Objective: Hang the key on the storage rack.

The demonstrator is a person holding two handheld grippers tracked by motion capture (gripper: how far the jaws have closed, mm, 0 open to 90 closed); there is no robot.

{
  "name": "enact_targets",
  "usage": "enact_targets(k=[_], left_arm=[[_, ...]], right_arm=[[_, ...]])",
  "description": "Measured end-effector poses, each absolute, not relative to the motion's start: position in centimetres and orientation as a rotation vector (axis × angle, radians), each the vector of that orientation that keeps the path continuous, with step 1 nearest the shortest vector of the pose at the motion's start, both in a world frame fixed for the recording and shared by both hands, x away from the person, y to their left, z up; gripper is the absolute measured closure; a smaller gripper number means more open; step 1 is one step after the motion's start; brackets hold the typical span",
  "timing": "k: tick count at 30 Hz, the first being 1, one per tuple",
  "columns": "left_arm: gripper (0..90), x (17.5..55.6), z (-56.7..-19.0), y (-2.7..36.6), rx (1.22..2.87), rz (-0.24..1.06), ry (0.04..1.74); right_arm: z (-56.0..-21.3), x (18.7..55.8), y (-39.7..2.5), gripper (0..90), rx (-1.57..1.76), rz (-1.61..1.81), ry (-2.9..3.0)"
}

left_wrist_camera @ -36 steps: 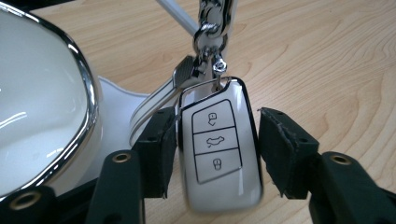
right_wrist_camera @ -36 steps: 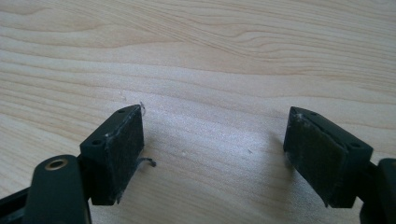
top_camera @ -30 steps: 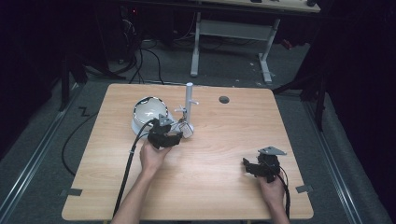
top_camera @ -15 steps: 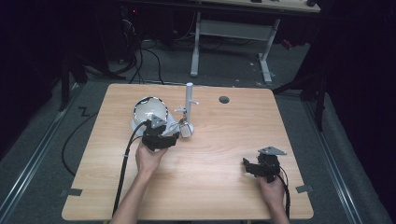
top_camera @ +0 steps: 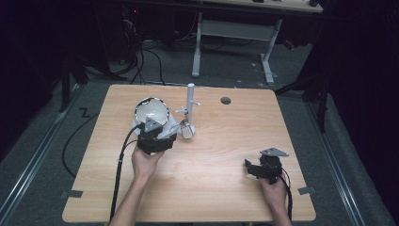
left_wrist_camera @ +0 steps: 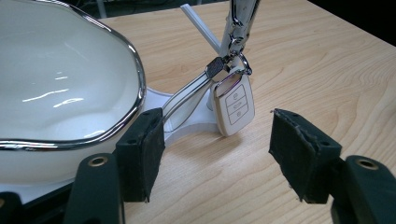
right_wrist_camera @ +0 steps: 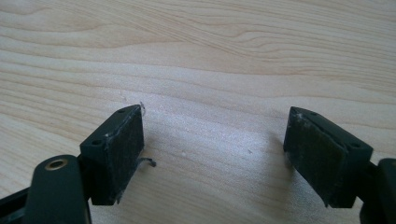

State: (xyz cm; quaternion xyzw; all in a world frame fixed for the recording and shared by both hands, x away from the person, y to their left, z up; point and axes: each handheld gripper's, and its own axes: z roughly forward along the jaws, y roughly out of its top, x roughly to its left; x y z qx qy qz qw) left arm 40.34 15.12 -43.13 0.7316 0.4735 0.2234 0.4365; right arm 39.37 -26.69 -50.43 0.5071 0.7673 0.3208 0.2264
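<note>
A white bowl point(top_camera: 150, 112) with a chrome rim point(left_wrist_camera: 135, 70) stands at the table's back left. Beside it rises a white stand point(top_camera: 190, 100) on a white base point(left_wrist_camera: 187, 127). A white car key fob point(top_camera: 187, 131) with three buttons point(left_wrist_camera: 232, 103) hangs from the stand by a metal clip. My left gripper point(top_camera: 157, 136) is open just in front of the bowl and fob, its jaws point(left_wrist_camera: 217, 149) spread, the left pad point(left_wrist_camera: 140, 154) close to the bowl's side, nothing between them. My right gripper point(top_camera: 259, 168) rests open at the front right over bare wood point(right_wrist_camera: 215, 154).
The wooden table point(top_camera: 221, 141) has a round cable hole point(top_camera: 226, 100) at the back. The left gripper's black cable point(top_camera: 120, 162) trails off the front edge. A white desk frame point(top_camera: 230, 33) and floor cables lie beyond the table.
The left hand and gripper have shifted slightly to the left, nearer the bowl. The right gripper has not moved.
</note>
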Motion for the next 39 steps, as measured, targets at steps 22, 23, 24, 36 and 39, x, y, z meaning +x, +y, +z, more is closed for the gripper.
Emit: enact_targets(k=[22,23,24,36,39], left_arm=[[35.9,38.0,-42.9,17.1,1.769,0.572,1.192],[35.9,37.9,-42.9,17.2,1.772,0.577,1.193],[35.9,37.8,-42.9,17.2,1.775,0.581,1.191],[35.9,36.9,-43.1,18.3,1.738,0.549,1.205],[35.9,36.6,-43.1,18.7,1.722,0.530,1.209]], right_arm=[[-50.4,39.4,-26.7,20.3,1.398,0.885,2.115],[-50.4,39.4,-26.7,20.3,1.398,0.885,2.115],[-50.4,39.4,-26.7,20.3,1.399,0.885,2.115],[-50.4,39.4,-26.7,20.3,1.399,0.885,2.114],[-50.4,39.4,-26.7,20.3,1.400,0.886,2.114]])
